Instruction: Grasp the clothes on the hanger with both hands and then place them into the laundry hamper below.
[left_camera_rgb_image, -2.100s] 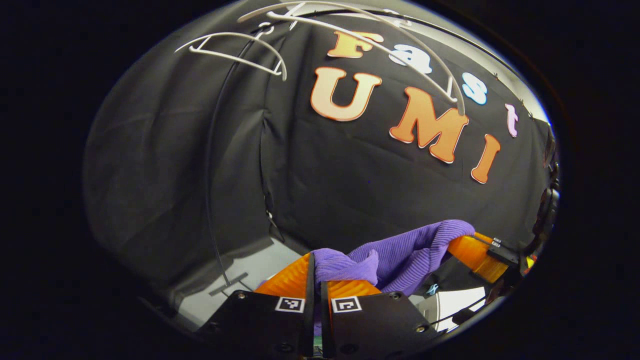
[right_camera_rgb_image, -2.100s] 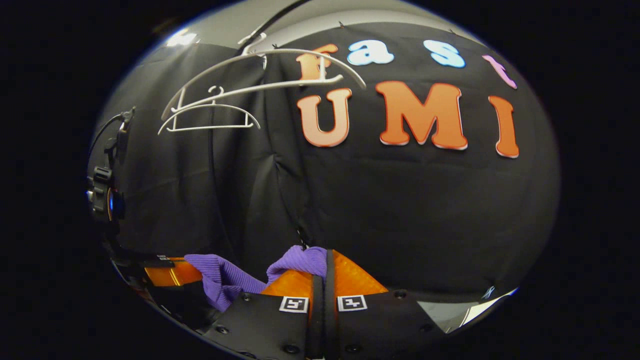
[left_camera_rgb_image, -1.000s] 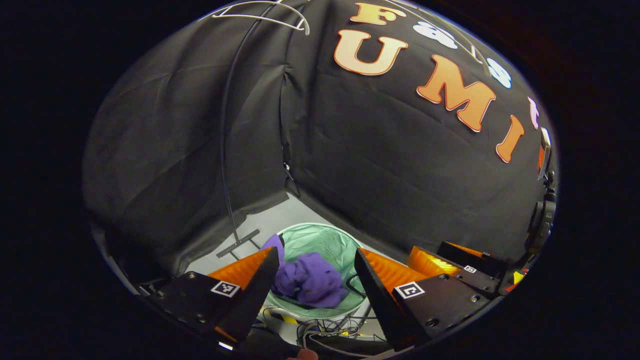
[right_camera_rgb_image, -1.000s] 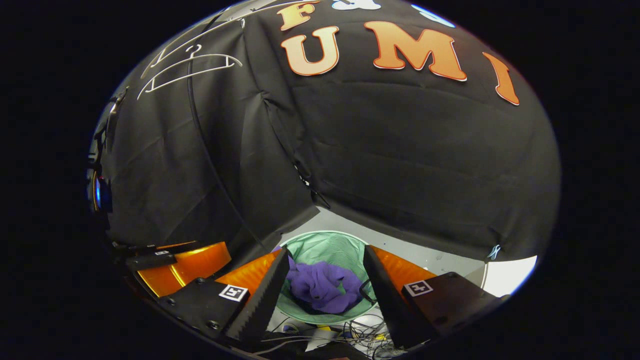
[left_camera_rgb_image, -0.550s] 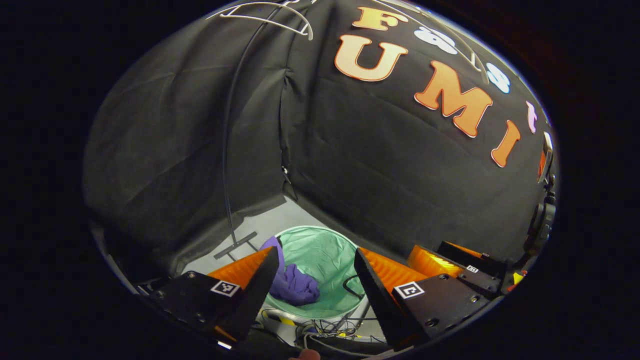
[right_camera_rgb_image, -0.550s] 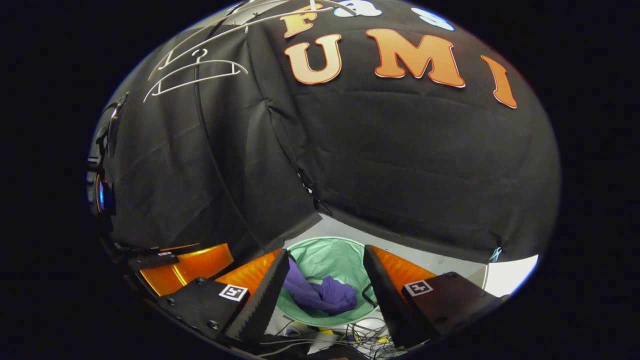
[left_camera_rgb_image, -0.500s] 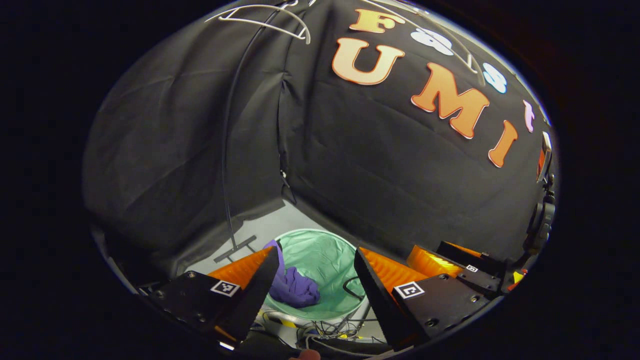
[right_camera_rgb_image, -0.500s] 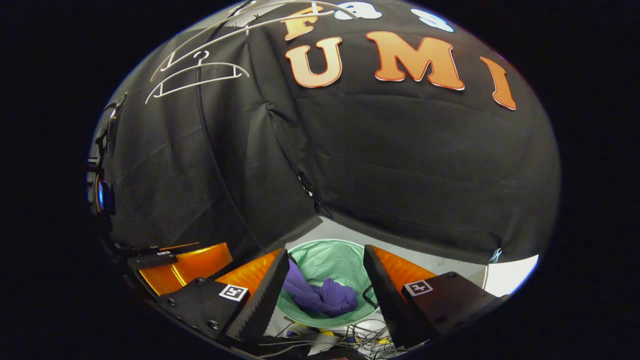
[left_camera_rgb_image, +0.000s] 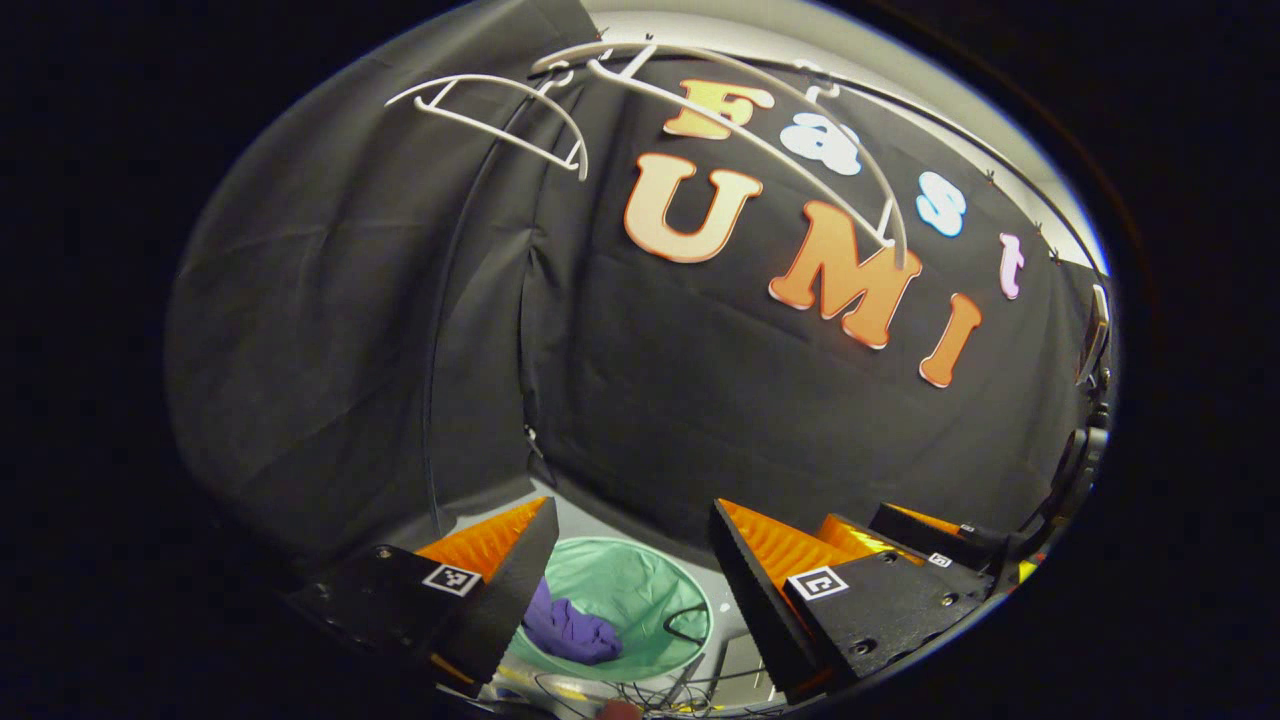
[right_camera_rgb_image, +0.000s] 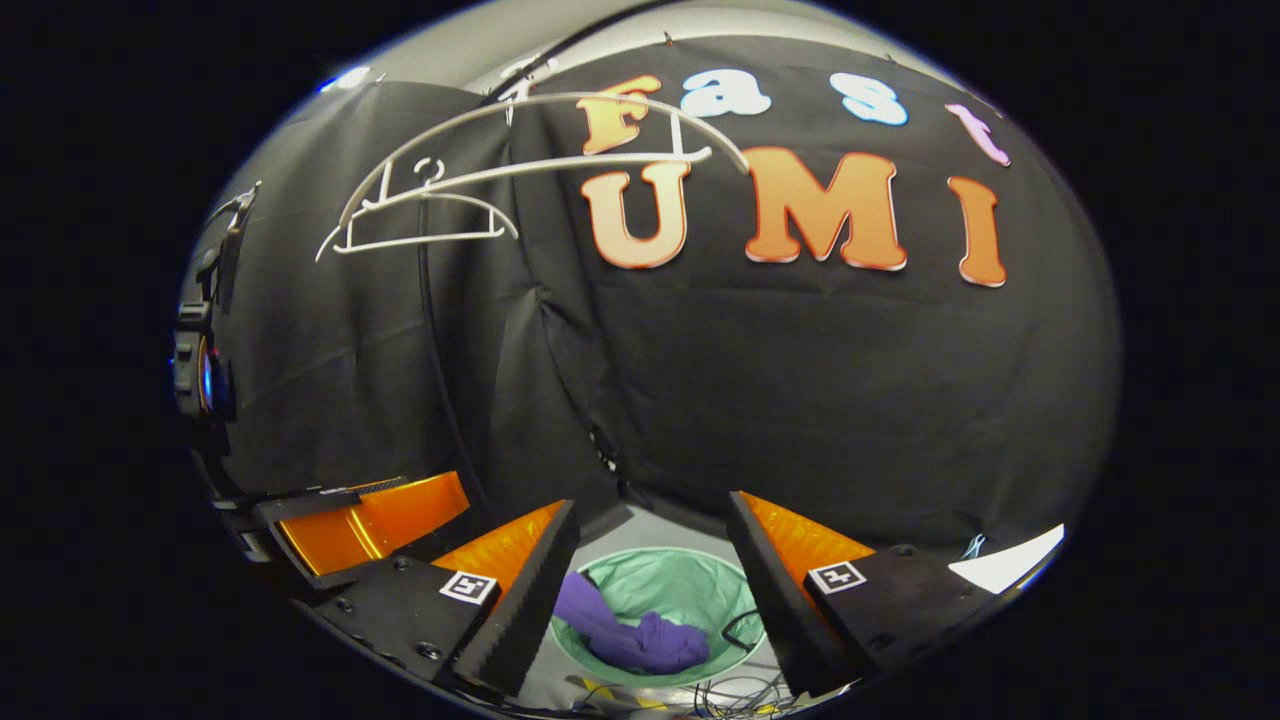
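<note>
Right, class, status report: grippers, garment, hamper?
Left gripper open, right gripper open. Purple garment in green hamper. Hangers bare. Nothing obstructing.

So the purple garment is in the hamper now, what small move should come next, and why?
Probably just lift both away: the purple garment lies inside the green hamper, the left hand-held gripper and right hand-held gripper are open, and both white hangers look bare.
</note>
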